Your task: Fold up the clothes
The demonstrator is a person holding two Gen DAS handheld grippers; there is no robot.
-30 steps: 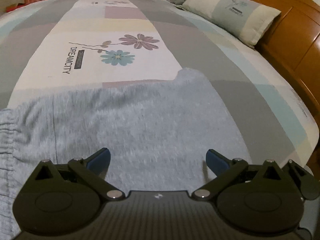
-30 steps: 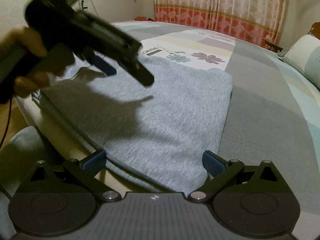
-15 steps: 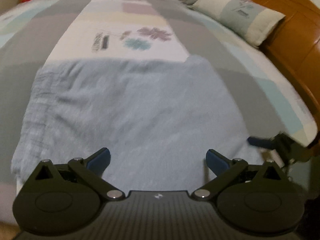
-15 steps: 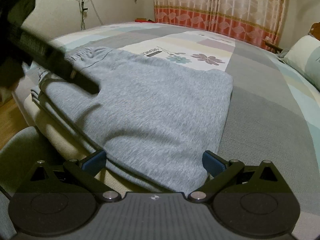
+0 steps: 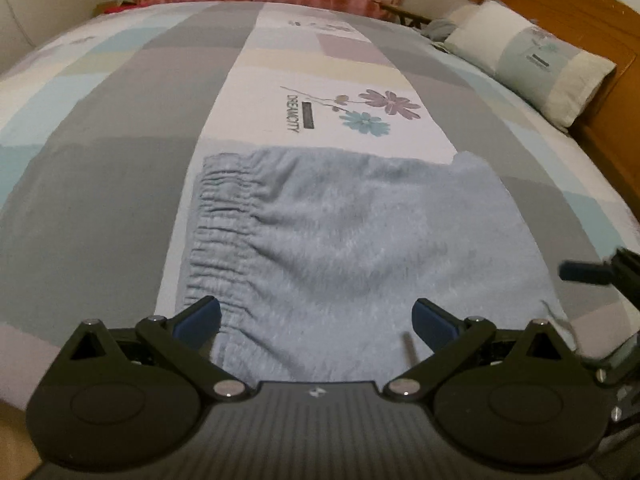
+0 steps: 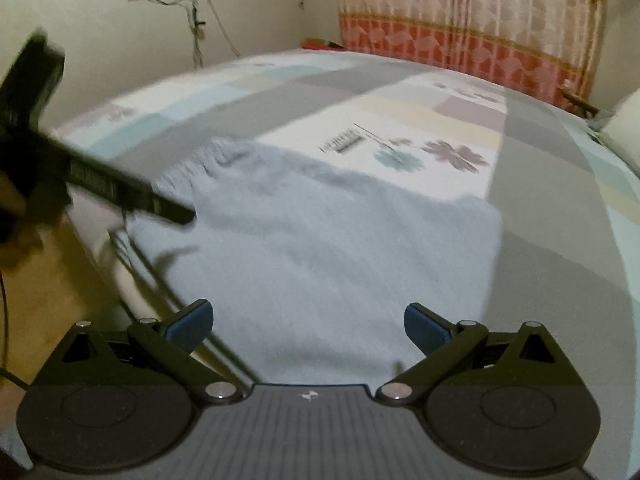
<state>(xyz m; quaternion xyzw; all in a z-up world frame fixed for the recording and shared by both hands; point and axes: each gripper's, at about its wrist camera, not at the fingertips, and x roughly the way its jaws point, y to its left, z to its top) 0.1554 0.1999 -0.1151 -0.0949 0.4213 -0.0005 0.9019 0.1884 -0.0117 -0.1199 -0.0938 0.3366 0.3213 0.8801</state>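
Folded grey garment (image 5: pixel 360 248), soft fleecy knit, gathered elastic waistband (image 5: pixel 216 236) along its left edge, lying flat at the near edge of the patchwork bedsheet (image 5: pixel 120 184); left gripper (image 5: pixel 316 318) and right gripper (image 6: pixel 308 322) both spread wide, holding nothing.

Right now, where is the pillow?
In the left wrist view the pillow lies at the far right of the bed, against the wooden headboard, well beyond the folded grey pants.
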